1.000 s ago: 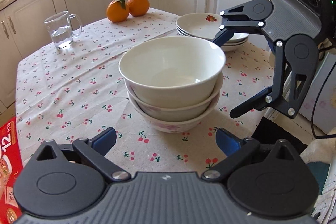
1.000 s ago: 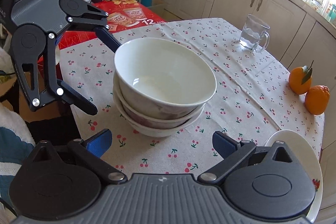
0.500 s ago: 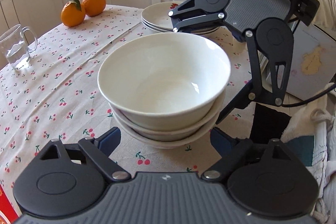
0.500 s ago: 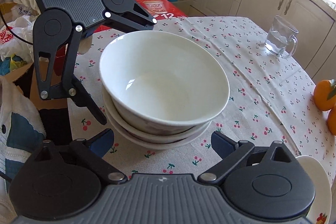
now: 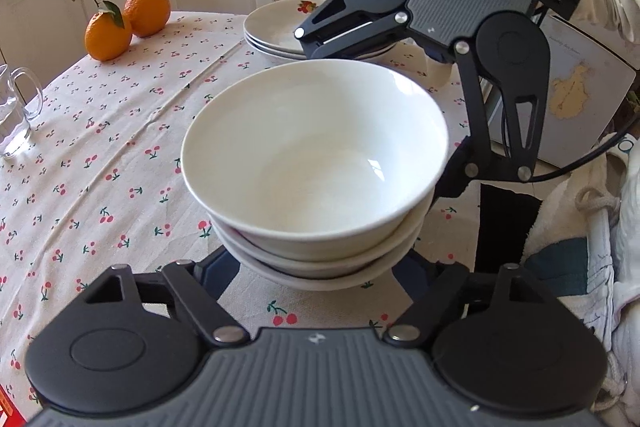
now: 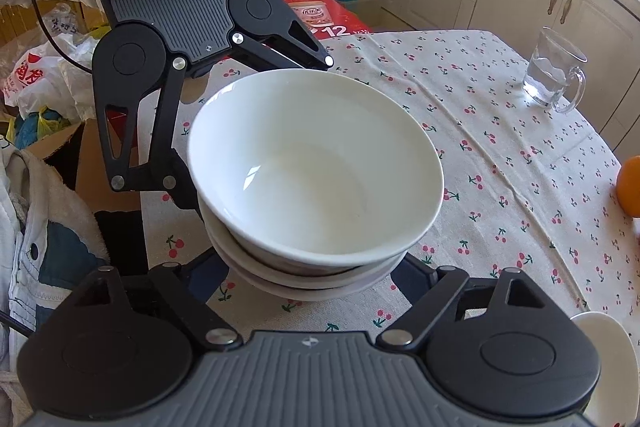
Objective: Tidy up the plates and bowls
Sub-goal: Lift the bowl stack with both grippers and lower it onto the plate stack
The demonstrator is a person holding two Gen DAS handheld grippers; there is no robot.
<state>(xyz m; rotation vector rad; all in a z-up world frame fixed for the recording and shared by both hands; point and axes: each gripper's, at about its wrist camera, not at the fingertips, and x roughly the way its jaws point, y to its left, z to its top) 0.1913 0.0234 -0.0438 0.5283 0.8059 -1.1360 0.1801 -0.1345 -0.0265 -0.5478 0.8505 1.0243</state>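
A stack of three white bowls stands on the cherry-print tablecloth, near the table's edge. My left gripper reaches around the base of the stack. Its jaws are closing, one finger on each side of the bottom bowl, with the pads hidden under the rims. My right gripper comes from the opposite side of the same bowl stack. Its jaws are closing too, and its tips are tucked below the bottom rim. A stack of white plates with a fruit print lies behind the bowls.
Two oranges and a glass mug of water stand further back on the table. A white plate's rim shows beside my right gripper. Off the table's edge are a red carton and plastic bags. White cabinets line the walls.
Both grippers have come in close to the bowl stack from opposite sides and dipped slightly. Their jaws have narrowed from wide open to straddle the bottom bowl. The left gripper has rolled.
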